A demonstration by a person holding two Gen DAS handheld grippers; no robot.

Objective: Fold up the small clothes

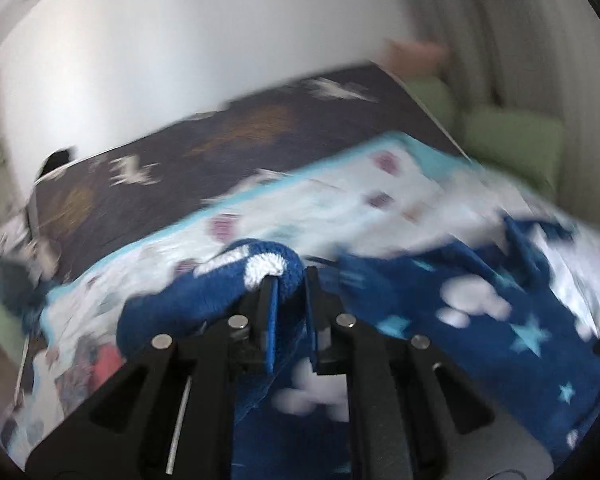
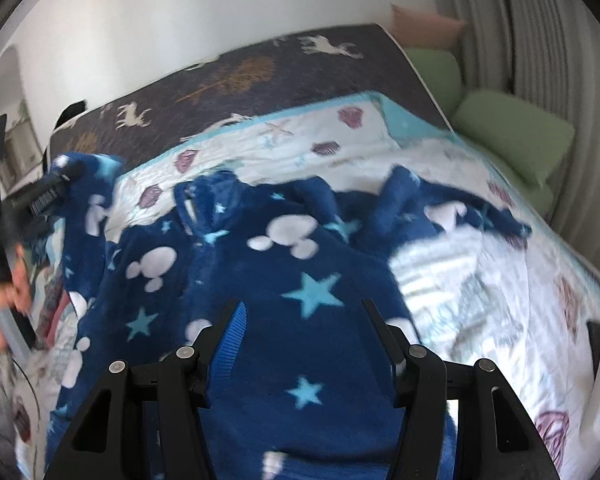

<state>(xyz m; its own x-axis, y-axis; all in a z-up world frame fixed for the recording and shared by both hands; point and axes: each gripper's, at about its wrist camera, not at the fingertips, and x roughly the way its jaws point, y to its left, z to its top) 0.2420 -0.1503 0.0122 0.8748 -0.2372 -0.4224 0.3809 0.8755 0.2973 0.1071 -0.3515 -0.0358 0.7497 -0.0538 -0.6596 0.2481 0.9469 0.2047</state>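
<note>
The left gripper has its fingers drawn close together, pinching a thick blue cuff with a white inner edge; this is a sleeve end of the onesie, and it bulges up over the fingertips. From the right wrist view the same gripper shows at the far left, holding that sleeve raised off the bed, so the sleeve runs from the body out to the left and upward. The right gripper has its fingers spread wide, hanging just over the lower body of the onesie and gripping nothing; whether the tips touch the fleece cannot be told. The onesie is dark blue fleece with pale stars and white mouse-head shapes. It lies front up on the white quilt, its long axis running from the near edge of the bed away toward the far side, where the hood or collar bunches up. A second part of it trails off to the right, crumpled. The quilt covers a bed with a dark deer-print sheet; green cushions sit beyond its right edge. The left wrist view is blurred.
</note>
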